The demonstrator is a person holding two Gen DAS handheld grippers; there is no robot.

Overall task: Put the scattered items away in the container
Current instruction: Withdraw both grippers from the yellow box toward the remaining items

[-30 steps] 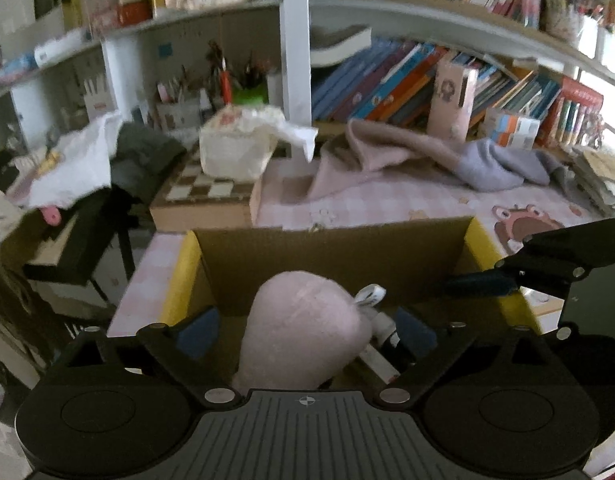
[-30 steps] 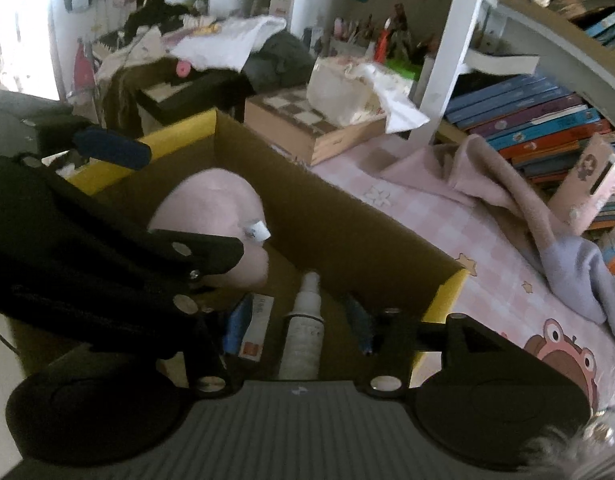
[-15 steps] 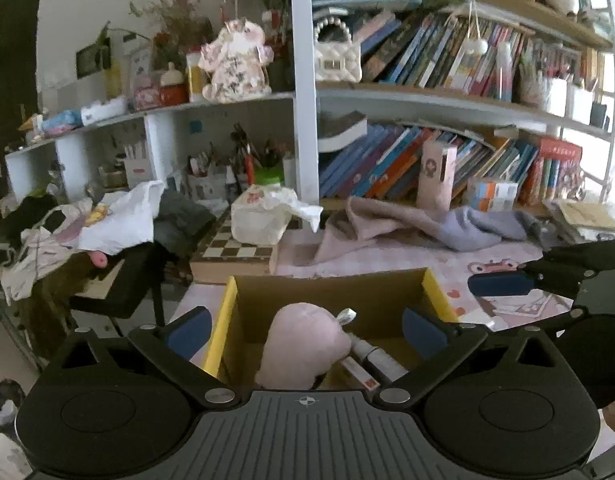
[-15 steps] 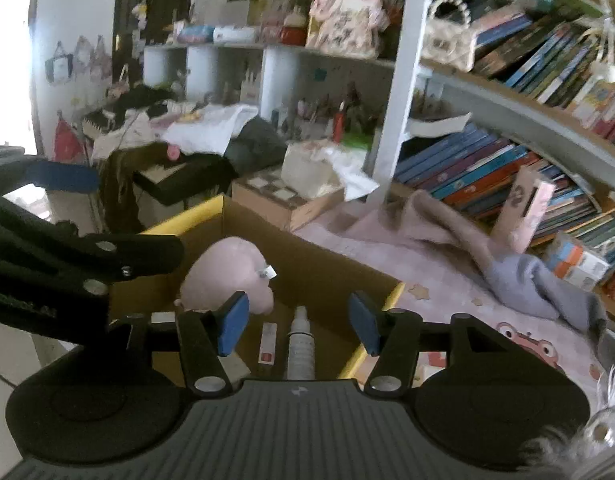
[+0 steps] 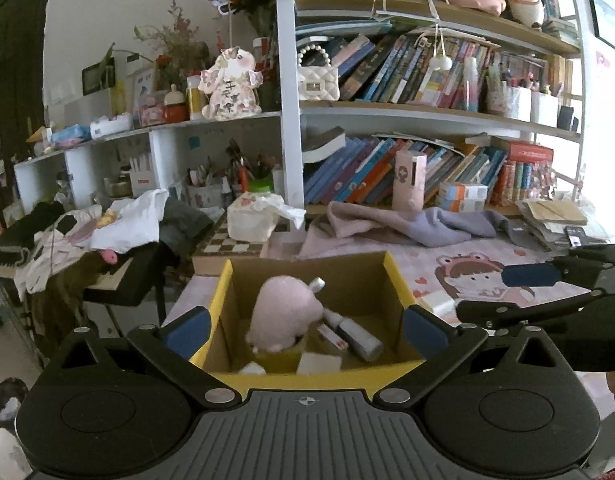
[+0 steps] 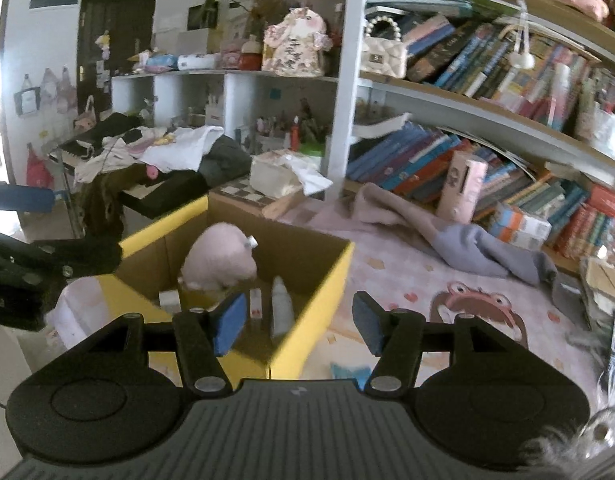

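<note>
A yellow cardboard box (image 5: 393, 276) (image 6: 331, 280) stands open on the pink table. Inside lie a pink plush toy (image 5: 285, 312) (image 6: 219, 258), a white spray bottle (image 5: 353, 334) (image 6: 281, 312), a small tube (image 6: 256, 304) and small white boxes (image 5: 317, 362). My left gripper (image 5: 305, 330) is open and empty, raised above the box's near edge. My right gripper (image 6: 297, 320) is open and empty, above the box's right corner. The right gripper also shows at the right edge of the left wrist view (image 5: 547, 280).
A pink and grey cloth (image 5: 407, 224) lies behind the box. A chessboard box (image 5: 235, 246) with a tissue pack (image 5: 255, 220) stands behind left. Bookshelves (image 5: 427, 160) line the back. A frog-print mat (image 6: 479, 312) and a small white item (image 5: 435, 304) lie right of the box.
Both grippers have risen and pulled back from inside the box. The left gripper's jaws have spread wider. The plush toy stays in the box.
</note>
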